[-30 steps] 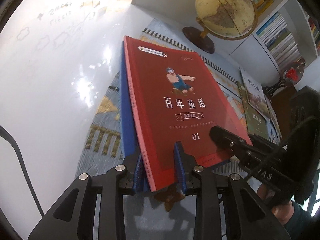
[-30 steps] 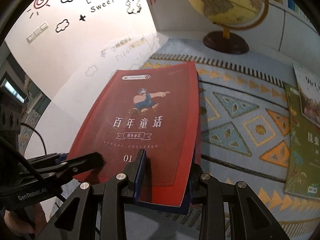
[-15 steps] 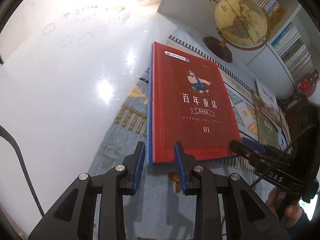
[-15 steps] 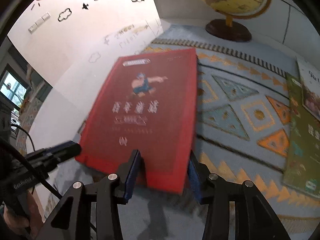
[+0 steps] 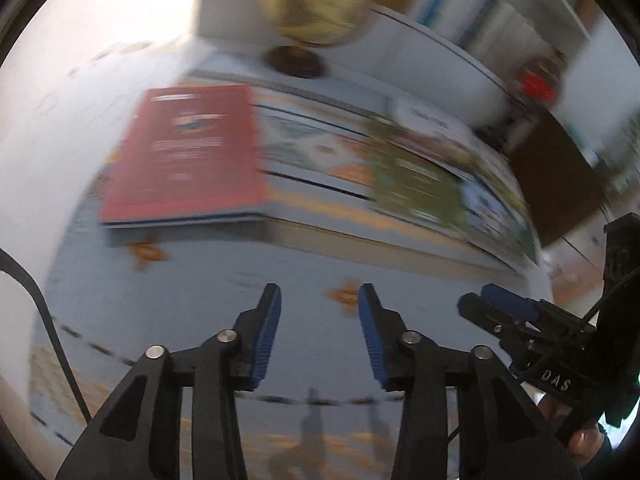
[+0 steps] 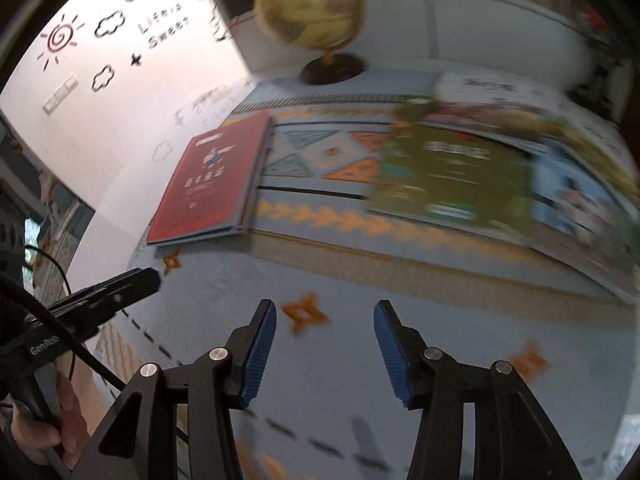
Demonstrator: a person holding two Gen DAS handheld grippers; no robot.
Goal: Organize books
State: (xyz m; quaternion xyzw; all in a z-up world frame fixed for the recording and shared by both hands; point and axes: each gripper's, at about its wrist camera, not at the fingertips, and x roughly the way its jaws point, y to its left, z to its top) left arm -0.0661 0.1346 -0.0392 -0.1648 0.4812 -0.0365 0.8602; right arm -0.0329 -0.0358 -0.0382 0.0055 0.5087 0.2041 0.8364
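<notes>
A red book [image 5: 184, 156] [image 6: 212, 184] lies flat on a blue book at the left end of the patterned rug, well ahead of both grippers. Further right lie a green book [image 6: 452, 172] [image 5: 416, 184] and other picture books, blurred. My left gripper [image 5: 318, 300] hovers over bare rug, its jaws opening with nothing between them. My right gripper [image 6: 325, 312] does the same, jaws opening and empty. Each gripper shows at the edge of the other's view, the right gripper [image 5: 504, 304] and the left gripper [image 6: 136, 280].
A globe [image 6: 312, 16] on a dark round base stands at the back of the rug. White shelves with books [image 5: 472, 28] run along the back right. A white wall [image 6: 100, 80] with drawings bounds the left. A hand [image 6: 60, 420] holds the left gripper's handle.
Both grippers let go of the red and blue books, which now lie on the rug. Both pulled back and to the right, rose, and their jaws widened.
</notes>
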